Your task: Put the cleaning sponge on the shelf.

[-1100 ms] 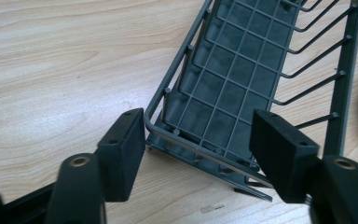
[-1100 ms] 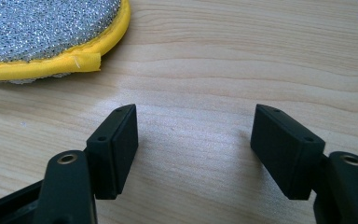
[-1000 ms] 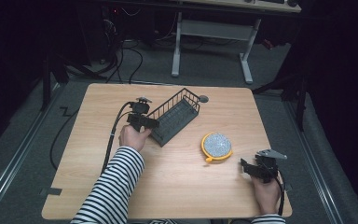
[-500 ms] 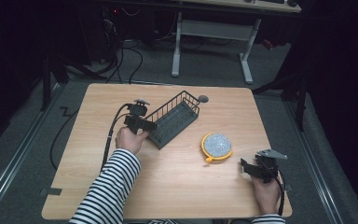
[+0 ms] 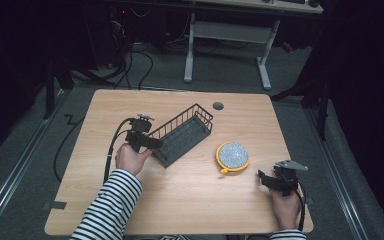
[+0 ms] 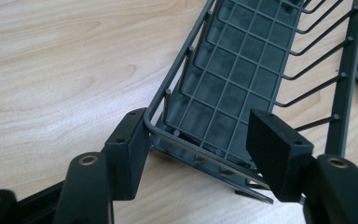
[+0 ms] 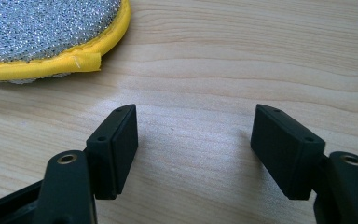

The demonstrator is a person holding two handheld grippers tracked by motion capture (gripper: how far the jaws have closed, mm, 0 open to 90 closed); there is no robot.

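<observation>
Nearest the person, at the table's [image 5: 190, 200] front right, the right gripper [image 5: 270, 181] rests low over bare wood with its jaws spread wide and nothing between them; in the right gripper view the right gripper [image 7: 193, 144] faces open tabletop, and a round scouring pad [image 7: 42, 28] with a yellow rim lies just beyond its left jaw, apart from it. In the high view that scouring pad [image 5: 232, 156] sits flat between the right hand and the basket. Farther in and to the left, the left gripper [image 5: 150, 144] meets the near end of a dark wire basket [image 5: 182, 134]. In the left gripper view the left gripper [image 6: 196, 149] is clamped across the wire basket's [image 6: 242, 79] end rim, the left pad pressed on the rounded corner and the right pad on the far side of that end. The basket lies slantwise, its far end pointing toward the table's back edge near a round grommet hole [image 5: 218, 106].
</observation>
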